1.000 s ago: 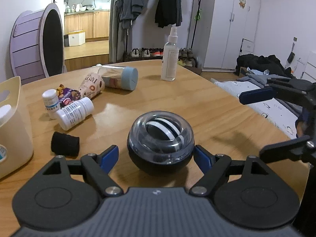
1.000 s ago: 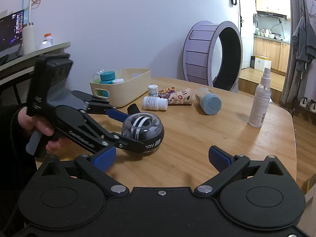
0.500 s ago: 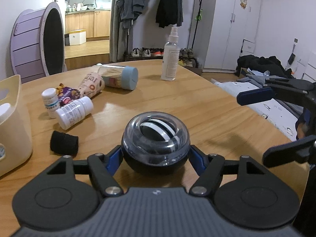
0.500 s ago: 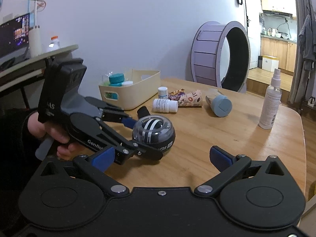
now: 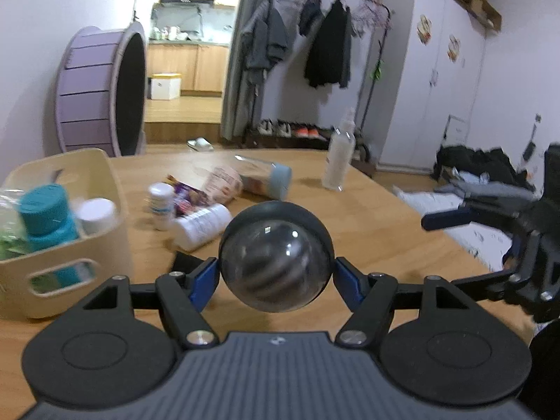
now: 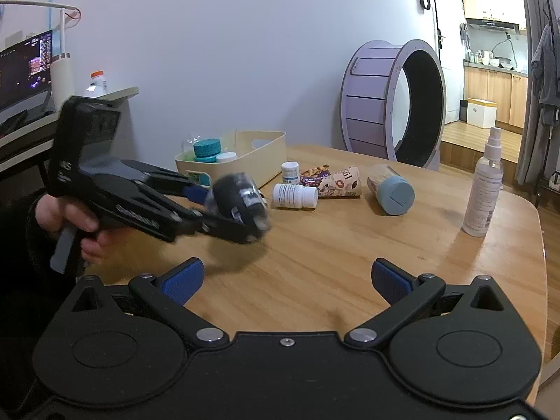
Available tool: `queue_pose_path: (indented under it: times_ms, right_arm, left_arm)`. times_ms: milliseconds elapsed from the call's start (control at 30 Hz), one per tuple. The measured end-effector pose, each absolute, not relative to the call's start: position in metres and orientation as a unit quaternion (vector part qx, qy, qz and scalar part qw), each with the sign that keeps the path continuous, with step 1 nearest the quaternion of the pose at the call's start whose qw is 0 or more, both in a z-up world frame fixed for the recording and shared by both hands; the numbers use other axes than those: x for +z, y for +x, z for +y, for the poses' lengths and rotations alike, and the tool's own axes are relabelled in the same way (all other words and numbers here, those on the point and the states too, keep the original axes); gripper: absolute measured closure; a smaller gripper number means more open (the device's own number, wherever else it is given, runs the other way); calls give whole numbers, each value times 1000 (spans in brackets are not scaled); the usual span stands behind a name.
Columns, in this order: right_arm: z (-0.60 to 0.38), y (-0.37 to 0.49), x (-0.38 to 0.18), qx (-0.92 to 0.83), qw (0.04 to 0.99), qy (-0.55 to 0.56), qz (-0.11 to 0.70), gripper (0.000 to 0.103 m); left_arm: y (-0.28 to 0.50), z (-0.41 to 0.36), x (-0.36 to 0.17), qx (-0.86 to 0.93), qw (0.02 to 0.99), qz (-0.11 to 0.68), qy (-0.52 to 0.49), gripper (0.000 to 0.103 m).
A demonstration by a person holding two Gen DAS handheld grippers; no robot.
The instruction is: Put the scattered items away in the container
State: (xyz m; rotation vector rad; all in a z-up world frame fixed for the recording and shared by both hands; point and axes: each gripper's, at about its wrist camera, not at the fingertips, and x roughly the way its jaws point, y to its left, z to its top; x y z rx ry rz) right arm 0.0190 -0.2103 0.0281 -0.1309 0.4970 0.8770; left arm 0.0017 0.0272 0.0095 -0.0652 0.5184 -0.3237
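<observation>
The gyro ball (image 5: 275,257) sits clamped between the blue pads of our left gripper (image 5: 275,276), lifted above the wooden table (image 6: 350,245). Our right gripper (image 6: 285,278) hovers with its jaws wide apart and nothing between them. The cream container (image 5: 105,217) beside the ball holds a teal-capped bottle (image 5: 47,215) and a white-capped one (image 5: 96,211).

We saw a purple wheel (image 6: 392,105) standing against the wall, a kitchen (image 5: 185,35) lit beyond it. A rack (image 5: 315,45) held dark coats, shoes (image 5: 297,129) lined up beneath, white wardrobes (image 5: 451,80) beside. Off left, a monitor (image 6: 26,66) glowed on a desk (image 6: 70,105).
</observation>
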Motion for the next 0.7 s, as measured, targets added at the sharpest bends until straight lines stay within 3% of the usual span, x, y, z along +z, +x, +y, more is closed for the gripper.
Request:
queue_pose_path:
  times_ms: [167, 267, 300, 333, 567, 667, 700]
  right_arm:
    - [-200, 27, 29, 421, 873, -59, 239, 0]
    - [-193, 31, 31, 423, 873, -52, 236, 0]
    - [-190, 33, 32, 424, 873, -51, 235, 0]
    - [-188, 33, 33, 426, 873, -51, 232, 0]
    - [-173, 42, 33, 430, 871, -49, 233, 0]
    - [-169, 41, 31, 430, 870, -51, 237, 0]
    - [-167, 39, 30, 435, 867, -57, 236, 0]
  left_arm:
    - [-12, 48, 31, -142, 962, 227, -49, 36]
    - [-14, 57, 41, -135, 964, 220, -56, 43]
    - [-16, 60, 44, -129, 967, 211, -58, 92]
    - [-18, 64, 49, -121, 970, 203, -59, 102]
    - [-20, 69, 57, -140, 962, 231, -34, 101]
    - [-25, 69, 42, -137, 957, 256, -17, 96]
    - [-26, 69, 37, -135, 955, 264, -11, 89]
